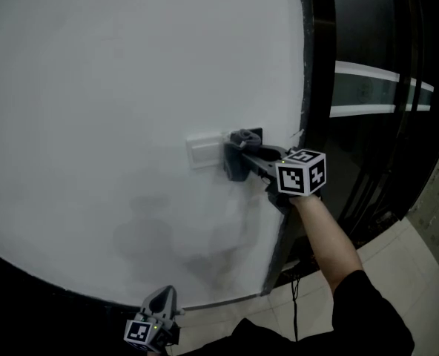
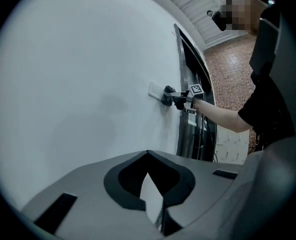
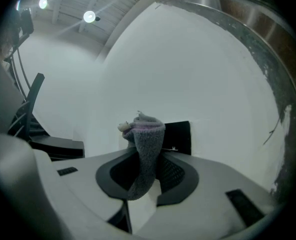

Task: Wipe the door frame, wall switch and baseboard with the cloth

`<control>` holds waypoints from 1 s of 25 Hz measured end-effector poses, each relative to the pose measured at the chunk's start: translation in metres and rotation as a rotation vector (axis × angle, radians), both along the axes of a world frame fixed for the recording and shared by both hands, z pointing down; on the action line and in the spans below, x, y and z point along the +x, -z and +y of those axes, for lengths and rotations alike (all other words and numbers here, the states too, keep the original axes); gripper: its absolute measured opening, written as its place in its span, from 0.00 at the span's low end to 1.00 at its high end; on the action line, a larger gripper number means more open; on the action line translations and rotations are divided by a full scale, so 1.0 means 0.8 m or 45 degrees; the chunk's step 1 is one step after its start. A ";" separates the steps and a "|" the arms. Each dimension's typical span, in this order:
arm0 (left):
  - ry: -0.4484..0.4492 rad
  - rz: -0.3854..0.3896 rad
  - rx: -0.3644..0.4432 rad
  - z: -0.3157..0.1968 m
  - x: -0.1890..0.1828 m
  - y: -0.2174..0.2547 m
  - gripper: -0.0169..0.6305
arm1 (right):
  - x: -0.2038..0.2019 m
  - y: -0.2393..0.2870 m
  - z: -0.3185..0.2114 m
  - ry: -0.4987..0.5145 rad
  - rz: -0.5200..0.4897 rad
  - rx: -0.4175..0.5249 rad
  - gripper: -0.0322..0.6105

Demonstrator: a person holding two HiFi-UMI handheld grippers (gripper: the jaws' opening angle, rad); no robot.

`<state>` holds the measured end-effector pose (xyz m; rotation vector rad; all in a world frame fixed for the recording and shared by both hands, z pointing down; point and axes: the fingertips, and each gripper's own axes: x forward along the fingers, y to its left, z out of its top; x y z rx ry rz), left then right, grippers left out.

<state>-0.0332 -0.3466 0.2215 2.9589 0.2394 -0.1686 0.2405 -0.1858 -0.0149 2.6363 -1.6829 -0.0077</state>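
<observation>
Cloth in right gripper, beside switch

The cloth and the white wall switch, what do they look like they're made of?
Cloth: grey with a lilac tinge, matte and fuzzy, with a nubbly pile, so likely fleece or microfibre. Wall switch: a smooth, flat white plate with crisp edges, probably moulded plastic, though the dim picture leaves that open.

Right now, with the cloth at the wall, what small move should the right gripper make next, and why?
Probably slide the right gripper a little to its left. Its jaws are clamped on the cloth, which sits at the wall just beside the white switch plate, not over it.
</observation>
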 end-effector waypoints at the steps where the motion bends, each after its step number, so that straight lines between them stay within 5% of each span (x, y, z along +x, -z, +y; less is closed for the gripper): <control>1: 0.004 -0.003 -0.001 0.006 0.003 0.000 0.03 | 0.007 0.000 0.012 -0.006 -0.004 -0.001 0.19; 25: -0.054 -0.045 0.009 0.049 0.028 -0.004 0.03 | 0.051 -0.017 0.113 -0.185 -0.060 0.033 0.19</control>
